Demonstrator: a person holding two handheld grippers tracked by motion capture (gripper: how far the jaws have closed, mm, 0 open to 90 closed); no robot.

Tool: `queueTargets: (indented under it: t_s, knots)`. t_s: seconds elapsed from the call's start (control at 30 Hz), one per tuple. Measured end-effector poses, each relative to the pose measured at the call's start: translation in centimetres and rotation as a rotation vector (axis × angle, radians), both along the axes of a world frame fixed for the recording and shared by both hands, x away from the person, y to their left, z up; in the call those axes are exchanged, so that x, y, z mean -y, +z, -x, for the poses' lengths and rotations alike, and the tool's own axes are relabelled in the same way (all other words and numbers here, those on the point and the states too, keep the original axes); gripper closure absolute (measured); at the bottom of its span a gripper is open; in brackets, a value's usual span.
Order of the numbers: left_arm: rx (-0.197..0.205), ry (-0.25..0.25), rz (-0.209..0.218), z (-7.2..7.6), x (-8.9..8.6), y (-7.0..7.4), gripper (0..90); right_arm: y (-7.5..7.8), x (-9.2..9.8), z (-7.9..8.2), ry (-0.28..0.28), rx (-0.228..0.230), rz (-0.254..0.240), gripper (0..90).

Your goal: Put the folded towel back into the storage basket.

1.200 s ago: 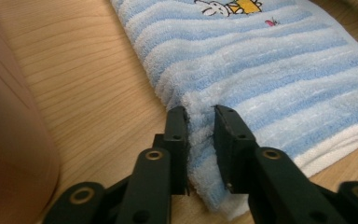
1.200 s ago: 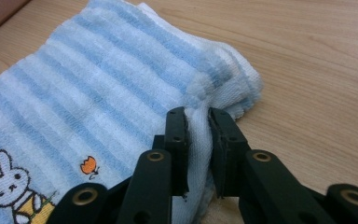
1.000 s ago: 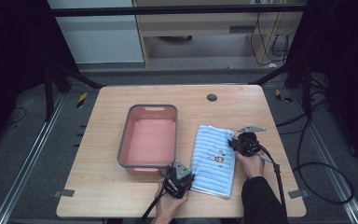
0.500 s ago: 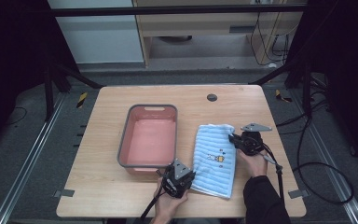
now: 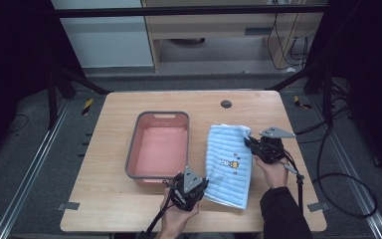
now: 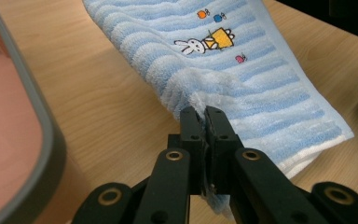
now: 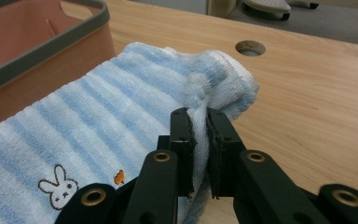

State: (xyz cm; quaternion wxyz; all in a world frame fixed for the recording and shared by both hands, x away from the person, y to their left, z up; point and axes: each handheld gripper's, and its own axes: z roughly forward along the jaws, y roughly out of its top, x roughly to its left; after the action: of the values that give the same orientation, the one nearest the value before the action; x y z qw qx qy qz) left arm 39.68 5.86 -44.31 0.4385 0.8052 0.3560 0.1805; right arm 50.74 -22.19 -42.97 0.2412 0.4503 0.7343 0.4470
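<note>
Both grippers clamp the blue striped towel [image 5: 230, 162]: left gripper [image 5: 191, 185] on its near corner, right gripper [image 5: 259, 146] on its far edge, now bunched and lifted since earlier. Likely a fold or transfer toward the pink basin [image 5: 139, 142] beside the left gripper.

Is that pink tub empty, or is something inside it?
Empty: the high view shows the pink tub's bare floor. The striped towel lies beside it on the table.

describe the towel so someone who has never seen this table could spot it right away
On the wooden table, look just right of the pink bin. The towel lies there, pinched by the left gripper and right gripper. It is the only soft thing: light blue stripes with a small rabbit picture.
</note>
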Motion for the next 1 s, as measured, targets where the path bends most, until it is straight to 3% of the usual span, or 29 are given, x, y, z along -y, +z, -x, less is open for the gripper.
queueTargets:
  t_s: [0.57, 0.7, 1.0]
  knots:
    - [0.077, 0.002, 0.015, 0.1, -2.0, 4.0, 86.6, 4.6, -1.4, 0.1, 0.023, 0.100, -0.014, 82.3]
    - [0.101, 0.014, 0.033, -0.1, -3.0, 5.5, 86.6, 6.2, -2.2, -0.1, 0.032, 0.125, -0.009, 82.4]
    - [0.125, 0.031, 0.057, 0.0, -4.5, 6.9, 86.6, 8.4, -4.0, -0.6, 0.053, 0.160, -0.006, 82.4]
